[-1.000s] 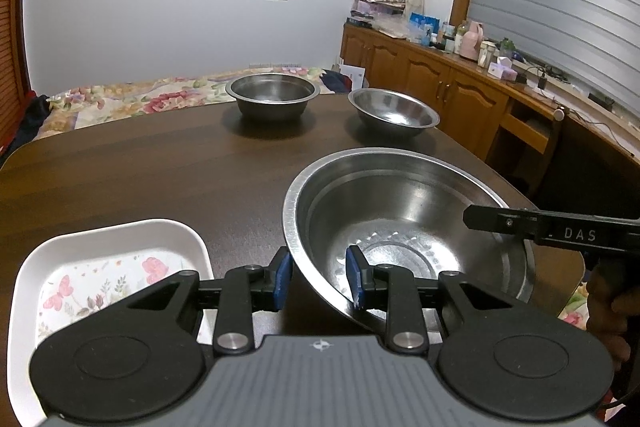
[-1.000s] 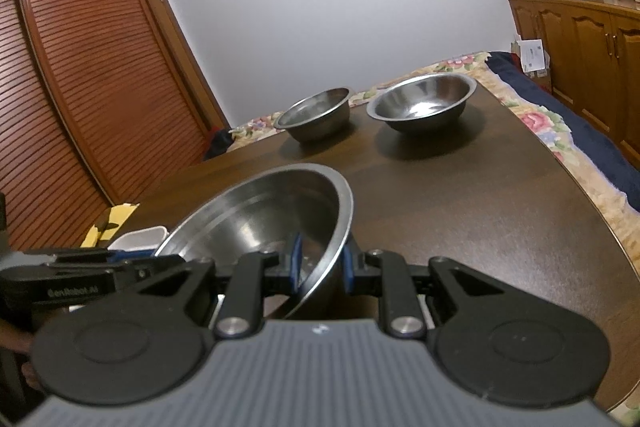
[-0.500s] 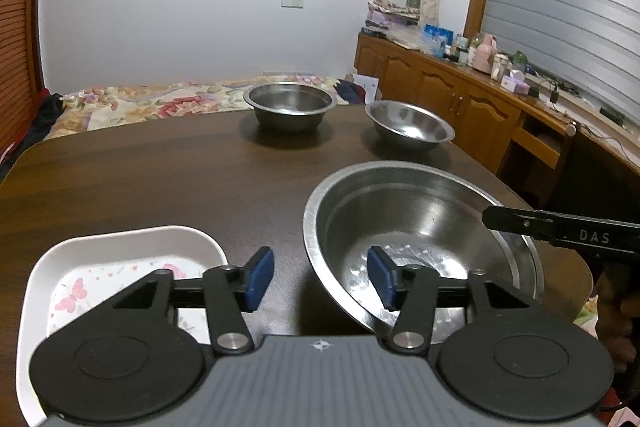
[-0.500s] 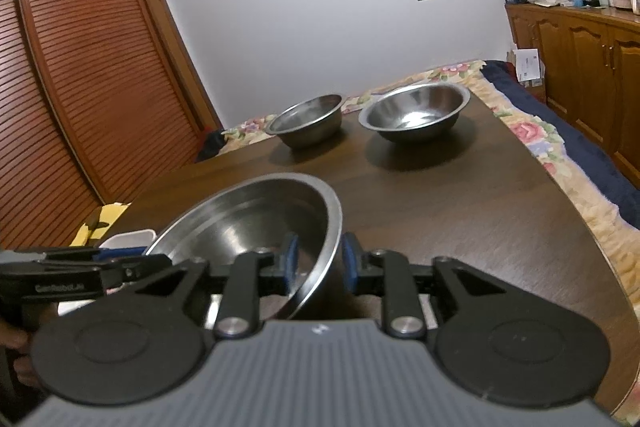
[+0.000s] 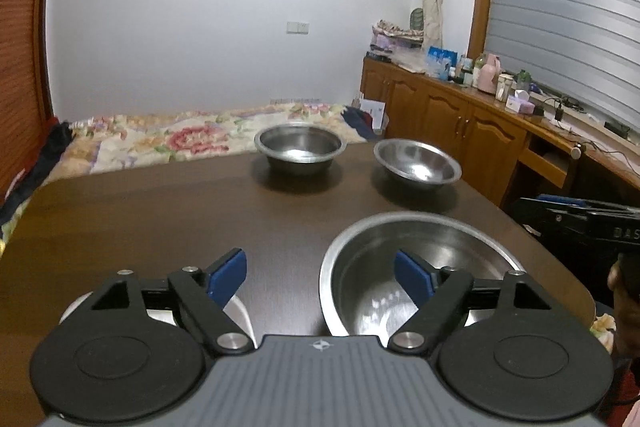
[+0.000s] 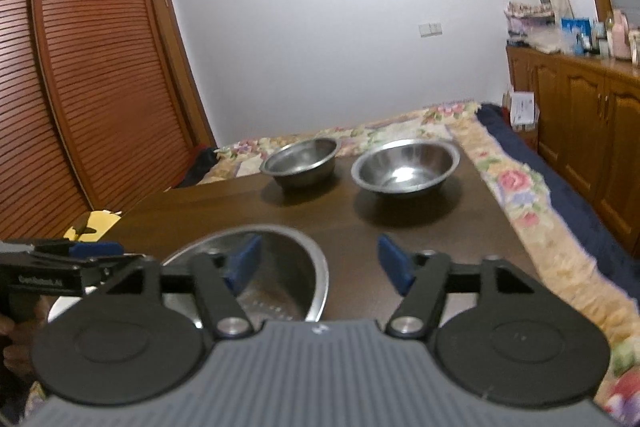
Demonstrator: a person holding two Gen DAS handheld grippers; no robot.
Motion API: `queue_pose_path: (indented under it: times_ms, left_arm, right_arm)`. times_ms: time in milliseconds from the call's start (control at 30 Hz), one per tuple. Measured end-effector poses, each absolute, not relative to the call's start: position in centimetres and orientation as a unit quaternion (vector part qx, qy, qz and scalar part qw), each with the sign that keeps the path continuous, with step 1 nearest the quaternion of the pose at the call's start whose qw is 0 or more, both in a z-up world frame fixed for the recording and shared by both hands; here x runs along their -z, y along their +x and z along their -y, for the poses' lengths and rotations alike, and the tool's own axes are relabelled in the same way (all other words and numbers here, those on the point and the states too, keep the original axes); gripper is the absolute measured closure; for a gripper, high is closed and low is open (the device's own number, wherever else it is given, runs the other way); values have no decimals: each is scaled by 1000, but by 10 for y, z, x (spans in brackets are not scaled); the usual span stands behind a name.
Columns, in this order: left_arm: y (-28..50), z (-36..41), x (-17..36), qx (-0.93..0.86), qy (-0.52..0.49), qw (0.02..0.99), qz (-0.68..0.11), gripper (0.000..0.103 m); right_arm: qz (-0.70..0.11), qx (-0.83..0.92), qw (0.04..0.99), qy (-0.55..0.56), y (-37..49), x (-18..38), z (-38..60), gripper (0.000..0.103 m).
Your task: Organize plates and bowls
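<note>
Since a moment ago both grippers have let go of the big steel bowl and pulled back from it, so it now rests on the dark desk near its front right corner. The left gripper has its blue fingers spread wide, one over the bowl and one over the white plate beside it, and the right gripper is spread wide too, holding nothing. Two smaller steel bowls, one deep and one shallower, sit side by side at the far end of the desk.
</note>
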State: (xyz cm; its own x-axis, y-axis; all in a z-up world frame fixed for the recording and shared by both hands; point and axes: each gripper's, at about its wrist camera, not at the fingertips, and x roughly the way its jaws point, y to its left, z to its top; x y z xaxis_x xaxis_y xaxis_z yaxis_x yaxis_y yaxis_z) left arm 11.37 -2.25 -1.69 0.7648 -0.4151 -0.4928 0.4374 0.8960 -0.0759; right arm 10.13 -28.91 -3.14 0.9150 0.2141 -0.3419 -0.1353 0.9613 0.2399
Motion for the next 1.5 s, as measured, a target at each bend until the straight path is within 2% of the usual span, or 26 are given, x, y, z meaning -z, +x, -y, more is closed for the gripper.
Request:
queue_pose_path:
  times_ms: [33, 100, 233, 533, 800, 967, 1033, 1067, 1100, 1200, 1500]
  left_arm:
    - [116, 24, 13, 229, 25, 940, -252, 16]
    - [122, 27, 4, 232, 30, 941, -243, 15]
    - [138, 36, -10, 243, 36, 941, -232, 13]
    - [183, 65, -31, 260, 43, 937, -229, 11]
    - [216, 101, -28, 281, 75, 924, -247, 11]
    - [238, 122, -18, 297, 90, 911, -270, 17]
    - [247, 131, -13, 304, 95, 905, -282, 21]
    - [253, 137, -11, 308, 98, 901, -288, 23]
    - [258, 142, -9, 311, 99, 898, -294, 25]
    - [271, 155, -1, 320, 102, 888, -314, 28]
    - [305, 181, 18, 324, 106, 867, -364, 41]
  right_arm:
    - [-182, -90, 974, 102, 103, 29, 291, 17]
    - [-171, -89, 977, 89, 105, 21, 295, 8]
    - [-153, -86, 983, 55, 112, 7, 306, 0]
    - [-157, -72, 985, 27, 157, -7, 338, 0]
    - [-187, -73, 979, 39, 206, 12, 358, 0]
    - [-219, -74, 970, 75, 230, 33, 372, 1]
    - [-228, -75, 967, 88, 235, 40, 376, 6]
    - [-233, -73, 965, 92, 237, 42, 377, 18]
    - [-238, -70, 964, 97, 240, 44, 378, 23]
    - [-248, -70, 960, 113, 246, 52, 382, 24]
    - [-275, -70, 947, 148, 256, 62, 392, 49]
